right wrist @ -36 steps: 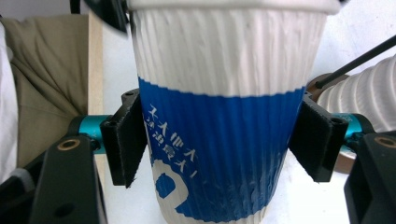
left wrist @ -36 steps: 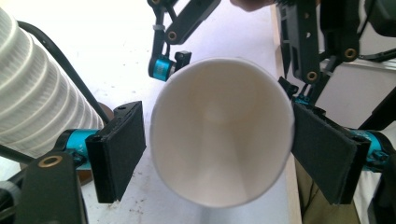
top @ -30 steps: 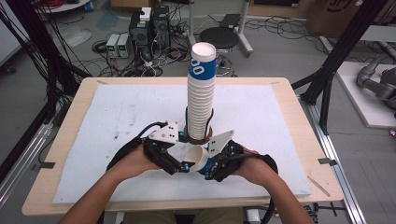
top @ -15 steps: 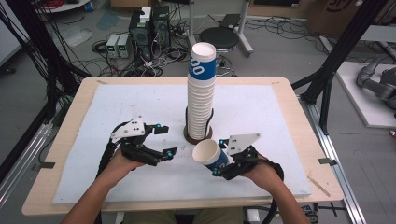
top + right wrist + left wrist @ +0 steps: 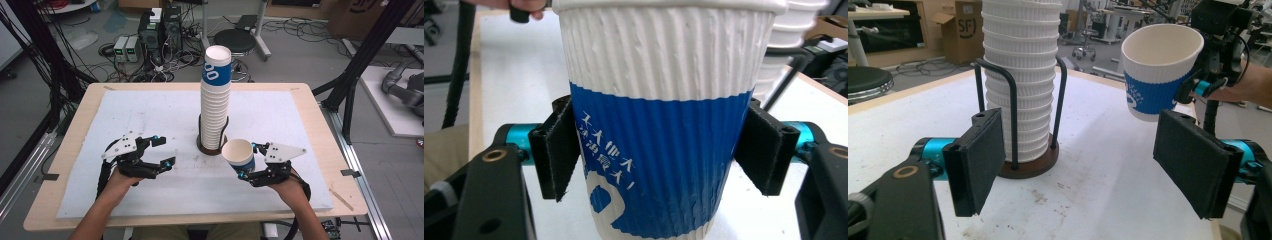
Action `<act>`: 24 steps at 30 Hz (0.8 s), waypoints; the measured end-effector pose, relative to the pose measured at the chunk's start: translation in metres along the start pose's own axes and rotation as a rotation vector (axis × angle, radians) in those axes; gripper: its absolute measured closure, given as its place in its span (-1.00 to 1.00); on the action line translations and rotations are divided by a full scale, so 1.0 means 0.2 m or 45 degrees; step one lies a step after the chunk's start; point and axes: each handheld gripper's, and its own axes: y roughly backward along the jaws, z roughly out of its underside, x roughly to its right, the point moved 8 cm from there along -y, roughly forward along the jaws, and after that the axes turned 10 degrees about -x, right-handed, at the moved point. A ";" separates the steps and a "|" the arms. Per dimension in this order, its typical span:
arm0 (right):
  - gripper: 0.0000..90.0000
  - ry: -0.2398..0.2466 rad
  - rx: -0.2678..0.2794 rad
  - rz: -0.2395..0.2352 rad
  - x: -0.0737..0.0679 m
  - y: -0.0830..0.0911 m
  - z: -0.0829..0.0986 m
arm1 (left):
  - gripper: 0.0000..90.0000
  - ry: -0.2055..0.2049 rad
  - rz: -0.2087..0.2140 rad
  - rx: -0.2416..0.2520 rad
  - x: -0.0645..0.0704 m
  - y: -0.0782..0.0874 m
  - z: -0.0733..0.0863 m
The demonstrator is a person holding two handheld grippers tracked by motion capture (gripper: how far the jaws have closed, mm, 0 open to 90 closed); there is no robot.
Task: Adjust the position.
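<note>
- The right claw (image 5: 246, 164) grips a single cup (image 5: 239, 155), its jaws pressed on the blue band on either side, as the right gripper view shows; the cup is held upright, off the tabletop (image 5: 280, 120), just right of and in front of the stack (image 5: 216, 100)
- The left claw (image 5: 161, 151) is spread wide with nothing between its jaws, hovering left of the stack's holder (image 5: 212, 145)
- The step in hand looks like carrying the one cup, either to set it down or to drop it onto the stack; which of the two cannot be told
- Keep the squeeze light: the ribbed paper wall (image 5: 659, 65) will buckle if pinched harder, and the rim (image 5: 1162, 44) already looks slightly out of round
- Keep the cup plumb as it travels, so the base lands flat or the mouth meets the stack squarely
- Move wide of the stack: it stands tall above the holder's wire loops (image 5: 1013, 115), and a knock near the top could tip it
- If the stack needs steadying, the left claw is well placed to close on the holder's base rather than on the cups
- Let go only once the cup rests on something, then draw the jaws straight apart
</note>
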 end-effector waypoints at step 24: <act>-0.41 -0.189 0.202 0.237 0.15 0.19 0.10 | -0.66 0.035 -0.184 0.066 -0.10 0.05 0.10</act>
